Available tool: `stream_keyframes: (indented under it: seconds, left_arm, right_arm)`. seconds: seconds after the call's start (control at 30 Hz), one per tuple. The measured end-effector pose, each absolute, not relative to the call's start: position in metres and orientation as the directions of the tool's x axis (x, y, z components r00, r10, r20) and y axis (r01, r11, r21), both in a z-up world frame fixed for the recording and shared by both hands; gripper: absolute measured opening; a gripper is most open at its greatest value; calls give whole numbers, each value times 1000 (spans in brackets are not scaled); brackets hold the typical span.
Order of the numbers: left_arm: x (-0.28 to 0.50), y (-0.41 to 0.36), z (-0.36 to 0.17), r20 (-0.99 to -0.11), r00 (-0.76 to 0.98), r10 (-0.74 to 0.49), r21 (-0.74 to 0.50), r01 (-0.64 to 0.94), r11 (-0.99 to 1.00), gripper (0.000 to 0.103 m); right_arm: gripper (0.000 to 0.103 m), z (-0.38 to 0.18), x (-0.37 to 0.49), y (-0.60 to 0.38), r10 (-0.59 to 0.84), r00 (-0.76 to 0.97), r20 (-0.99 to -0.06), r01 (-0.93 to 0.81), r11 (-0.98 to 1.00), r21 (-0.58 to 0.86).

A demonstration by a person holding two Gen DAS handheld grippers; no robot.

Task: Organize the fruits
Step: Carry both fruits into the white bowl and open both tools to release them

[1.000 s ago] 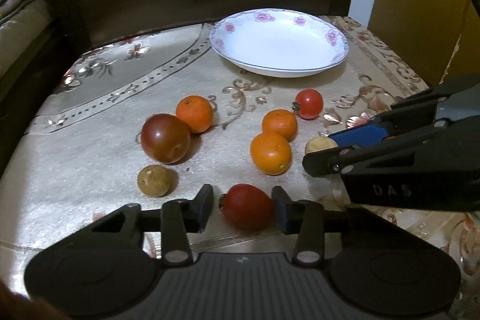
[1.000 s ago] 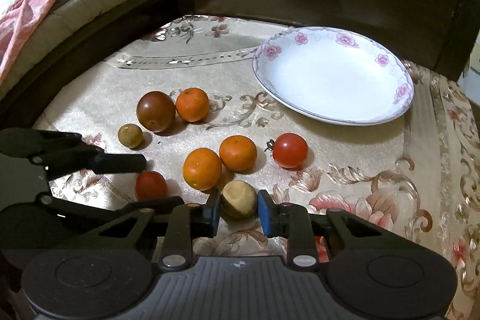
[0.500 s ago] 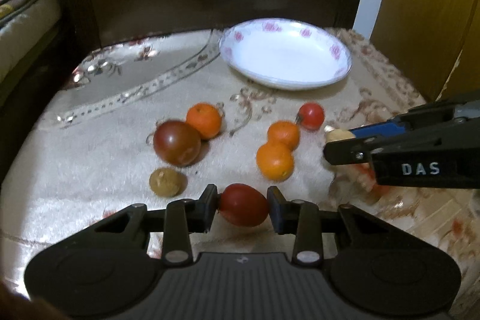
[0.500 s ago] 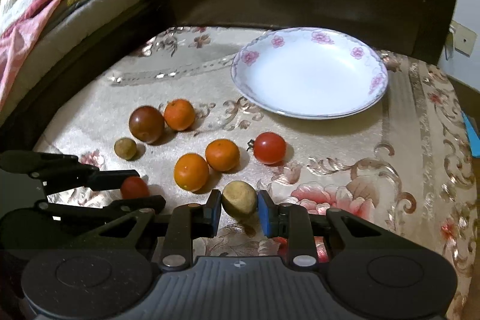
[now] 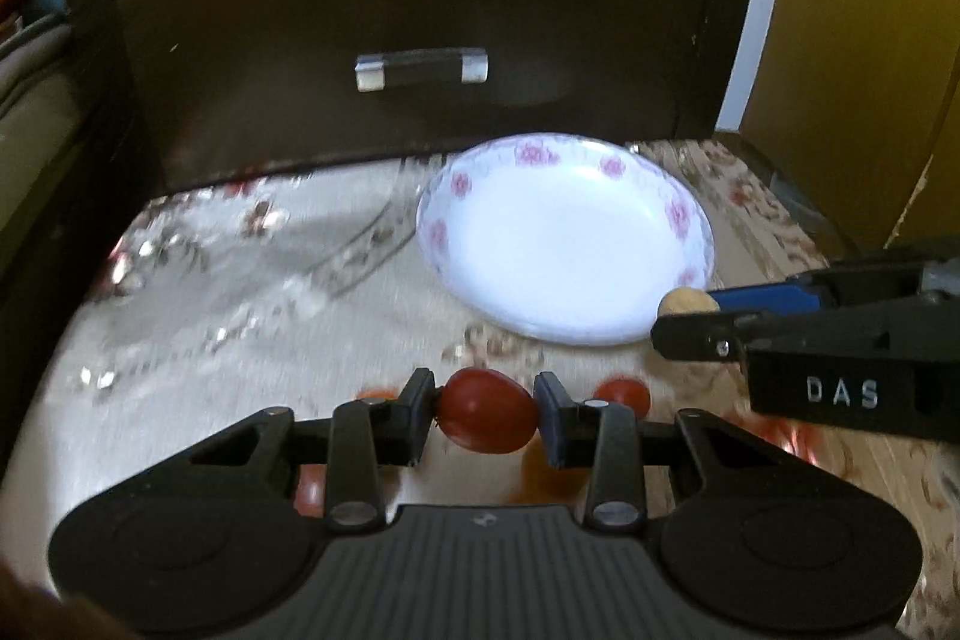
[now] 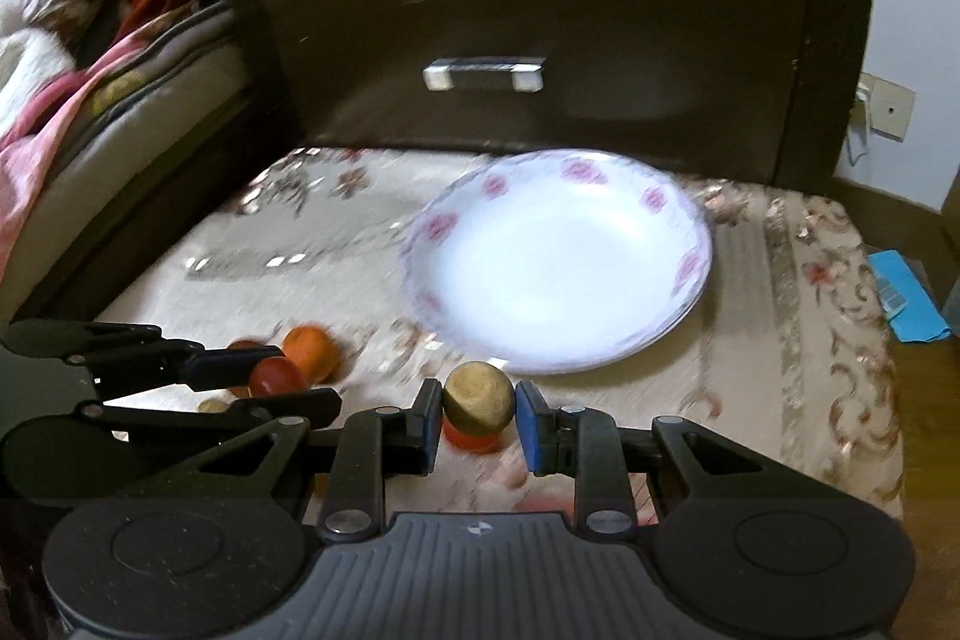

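Left gripper: closed around a red tomato, one finger on each side of it; the tomato is off the cloth, in front of the plate's near rim.
Right gripper: closed around a small round tan fruit, pinched between a black finger and a blue-padded one; held off the cloth just before the plate's near edge.
Right gripper in the left view: it reaches in from the right, with the tan fruit at its tip beside the plate's right rim.
Left gripper in the right view: it comes in from the left, with the red tomato between its fingers.
Plate: white, shallow, pink flowers round the rim; nothing lies in it. It sits on the cloth near the drawer front; also seen in the right view.
Fruit on the cloth: an orange lies behind the left gripper's fingers; a small red tomato lies just right of the left gripper's fingers; another reddish fruit shows partly under the tan one. Other pieces are blurred or hidden.
Cloth: pale, patterned with gold and flowers, covering the table top.
Drawer: dark wood with a metal handle, upright behind the plate.
Bedding: pink and red cloths piled at the left.
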State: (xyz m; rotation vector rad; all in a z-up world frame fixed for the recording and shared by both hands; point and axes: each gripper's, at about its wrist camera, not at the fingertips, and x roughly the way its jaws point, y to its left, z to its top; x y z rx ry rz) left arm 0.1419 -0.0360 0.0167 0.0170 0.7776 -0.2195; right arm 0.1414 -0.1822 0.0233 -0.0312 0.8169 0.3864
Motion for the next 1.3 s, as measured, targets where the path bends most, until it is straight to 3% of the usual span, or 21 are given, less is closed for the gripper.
stream_keyframes:
  seconds: [0.47, 1.3]
  left_arm:
    - [194, -62, 12, -691, 697, -191, -35, 232, 972, 44]
    - [197, -49, 13, -699, 696, -164, -55, 177, 983, 47]
  right_arm:
    - [20, 10, 176, -195, 292, 636, -714, -308, 945, 112]
    - [26, 10, 179, -202, 283, 651, -705, -283, 951, 121]
